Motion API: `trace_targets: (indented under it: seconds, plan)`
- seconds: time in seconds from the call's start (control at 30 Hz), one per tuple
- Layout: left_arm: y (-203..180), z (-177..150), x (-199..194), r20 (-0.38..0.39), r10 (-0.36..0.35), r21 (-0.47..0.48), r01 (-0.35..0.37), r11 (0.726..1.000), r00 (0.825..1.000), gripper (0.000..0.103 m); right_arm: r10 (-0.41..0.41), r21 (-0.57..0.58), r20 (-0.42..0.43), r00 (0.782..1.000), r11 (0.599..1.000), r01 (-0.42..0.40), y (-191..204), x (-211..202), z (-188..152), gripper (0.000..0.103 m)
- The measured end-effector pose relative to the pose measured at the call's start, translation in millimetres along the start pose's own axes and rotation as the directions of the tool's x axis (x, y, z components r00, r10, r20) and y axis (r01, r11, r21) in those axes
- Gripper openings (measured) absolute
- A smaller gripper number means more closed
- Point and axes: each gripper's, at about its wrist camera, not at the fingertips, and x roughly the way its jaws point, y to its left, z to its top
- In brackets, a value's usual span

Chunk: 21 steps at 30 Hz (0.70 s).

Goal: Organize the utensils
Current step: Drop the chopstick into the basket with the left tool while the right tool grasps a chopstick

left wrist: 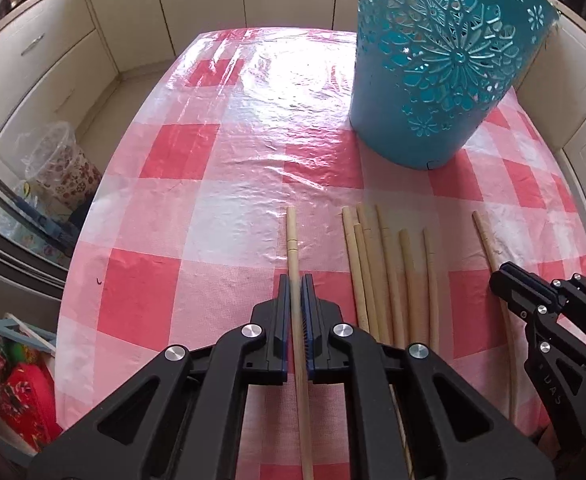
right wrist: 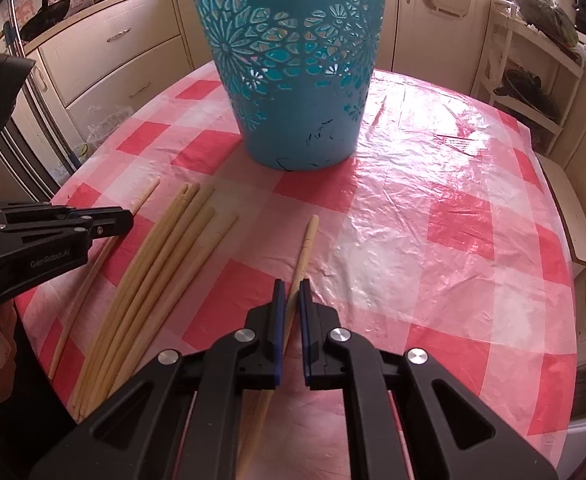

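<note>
My left gripper [left wrist: 295,282] is shut on a single pale wooden chopstick [left wrist: 292,236] that points away toward the far edge of the table. My right gripper [right wrist: 291,284] is shut on another chopstick [right wrist: 308,240], apart from the rest. Between the two held sticks, several loose chopsticks [left wrist: 389,272] [right wrist: 161,264] lie side by side on the cloth. A teal cut-out plastic basket [left wrist: 433,80] [right wrist: 293,80] stands upright beyond them. Each gripper shows at the edge of the other's view: the right gripper [left wrist: 503,280], the left gripper [right wrist: 127,220]. Whether the held sticks are off the cloth I cannot tell.
The round table [left wrist: 173,200] [right wrist: 453,240] carries a red-and-white check cloth under glossy plastic. Cream cabinets [right wrist: 109,52] ring the room. A lined bin [left wrist: 61,168] and red floral items [left wrist: 25,392] sit on the floor at left; a white shelf rack [right wrist: 533,80] stands at right.
</note>
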Motion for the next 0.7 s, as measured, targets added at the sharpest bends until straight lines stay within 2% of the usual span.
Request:
trace_targets:
  seconds: [0.07,0.13,0.27,0.33,0.4,0.53,0.57,0.7]
  plan:
    - [3,0,-2,-0.014,-0.026,-0.009,0.025,1.0,1.0,0.005,0.031,0.037,-0.005,1.0,0.999,-0.031,-6,-1,-1,0.007]
    - [9,-1,-10,0.01,-0.018,-0.019,0.019,1.0,1.0,0.005,0.035,0.056,0.005,0.999,0.998,-0.035,-9,-5,-6,0.006]
    - [26,-2,-46,0.119,-0.066,-0.078,0.075,0.994,0.991,0.005,0.076,0.112,0.058,0.995,0.99,-0.082,-20,-9,-19,0.006]
    - [34,3,-76,0.206,-0.101,-0.094,0.122,0.988,0.973,0.005,0.082,0.13,0.09,0.993,0.987,-0.093,-21,-9,-23,0.006]
    - [39,7,-104,0.289,-0.135,-0.095,0.169,0.981,0.948,0.005,0.08,0.135,0.096,0.992,0.987,-0.093,-21,-9,-23,0.006]
    - [40,28,-158,0.454,-0.193,-0.078,0.255,0.964,0.87,0.005,0.086,0.142,0.102,0.991,0.985,-0.1,-21,-9,-23,0.006]
    - [38,37,-171,0.499,-0.2,-0.069,0.269,0.961,0.843,0.005,0.09,0.146,0.102,0.991,0.984,-0.104,-21,-9,-23,0.006]
    - [25,70,-198,0.601,-0.205,-0.047,0.29,0.956,0.773,0.005,0.105,0.16,0.106,0.989,0.98,-0.122,-23,-10,-24,0.006]
